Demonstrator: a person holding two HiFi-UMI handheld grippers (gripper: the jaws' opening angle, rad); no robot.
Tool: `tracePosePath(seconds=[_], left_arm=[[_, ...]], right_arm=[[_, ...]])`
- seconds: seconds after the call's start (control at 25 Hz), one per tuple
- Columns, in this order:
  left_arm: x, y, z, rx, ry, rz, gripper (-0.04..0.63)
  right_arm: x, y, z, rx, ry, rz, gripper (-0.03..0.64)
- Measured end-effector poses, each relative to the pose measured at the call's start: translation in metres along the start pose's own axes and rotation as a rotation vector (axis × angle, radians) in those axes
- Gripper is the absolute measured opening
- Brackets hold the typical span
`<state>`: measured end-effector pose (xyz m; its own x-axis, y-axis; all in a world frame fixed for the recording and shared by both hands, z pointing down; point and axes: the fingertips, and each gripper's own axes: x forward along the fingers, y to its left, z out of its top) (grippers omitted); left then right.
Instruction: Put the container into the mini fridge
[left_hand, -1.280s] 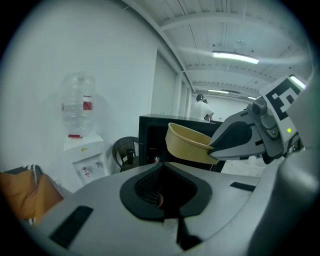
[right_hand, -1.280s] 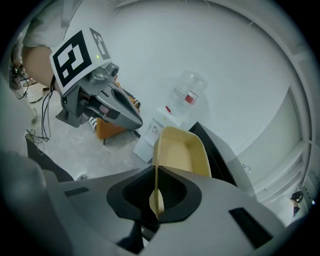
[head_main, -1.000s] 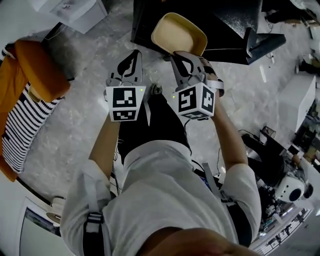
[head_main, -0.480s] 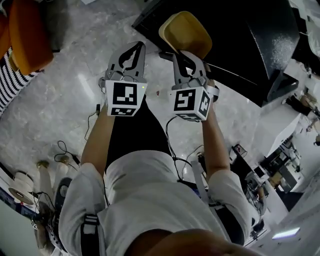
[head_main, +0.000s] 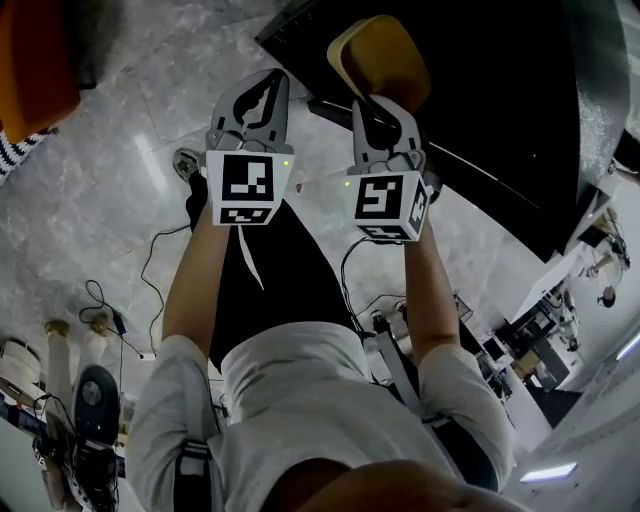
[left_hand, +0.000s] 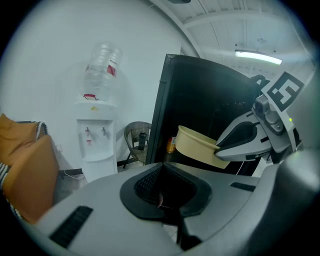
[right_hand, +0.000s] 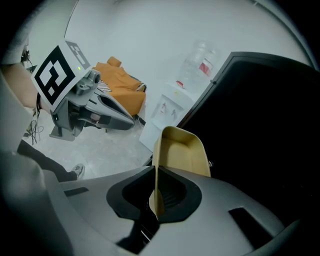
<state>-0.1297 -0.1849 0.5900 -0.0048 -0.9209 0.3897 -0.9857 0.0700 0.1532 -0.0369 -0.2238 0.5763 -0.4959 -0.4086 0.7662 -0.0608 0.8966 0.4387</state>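
Observation:
The pale yellow container (head_main: 383, 58) hangs in the air in front of the black mini fridge (head_main: 500, 110). My right gripper (head_main: 384, 100) is shut on its near wall. The right gripper view has that wall pinched between the jaws of the right gripper (right_hand: 156, 172), with the container (right_hand: 184, 150) tilted toward the fridge (right_hand: 265, 125). My left gripper (head_main: 271, 80) floats beside it on the left, shut and empty. From the left gripper (left_hand: 162, 166) I see the container (left_hand: 196, 145), the right gripper (left_hand: 246, 136) and the fridge (left_hand: 205, 100).
A white water dispenser (left_hand: 96, 137) with a bottle on top stands left of the fridge, and a wicker chair (left_hand: 134, 140) sits between them. An orange seat (head_main: 35, 50) is at the far left. Cables (head_main: 120, 300) trail over the marble floor by the person's legs.
Both grippers have sunk toward the floor together. The fridge now fills more of the head view, and the container sits closer against its dark front.

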Motion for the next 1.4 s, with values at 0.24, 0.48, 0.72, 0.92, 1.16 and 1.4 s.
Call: tracePosePath(seconds=[0.24, 0.48, 0.72, 0.92, 1.16, 1.4], left_arm=[[0.023, -0.001, -0.028, -0.067, -0.03, 0.026, 0.012], [0.039, -0.003, -0.063, -0.097, -0.017, 0.035, 0.012], [0.06, -0.002, -0.083, -0.121, -0.004, 0.028, 0.012], [0.067, 0.0, -0.092, -0.159, 0.01, 0.036, 0.012], [0.073, -0.01, -0.106, -0.204, 0.039, 0.022, 0.012], [0.088, -0.017, -0.108, -0.267, 0.039, 0.015, 0.012]], right_arm=[[0.03, 0.005, -0.009, -0.016, -0.019, -0.019, 0.049], [0.06, 0.005, -0.024, -0.029, -0.009, -0.026, 0.051], [0.081, -0.002, -0.043, -0.062, 0.029, -0.056, 0.051], [0.097, -0.011, -0.057, -0.054, 0.054, -0.054, 0.051], [0.111, -0.02, -0.073, -0.072, 0.103, -0.049, 0.051], [0.12, -0.025, -0.077, -0.105, 0.118, -0.048, 0.051]])
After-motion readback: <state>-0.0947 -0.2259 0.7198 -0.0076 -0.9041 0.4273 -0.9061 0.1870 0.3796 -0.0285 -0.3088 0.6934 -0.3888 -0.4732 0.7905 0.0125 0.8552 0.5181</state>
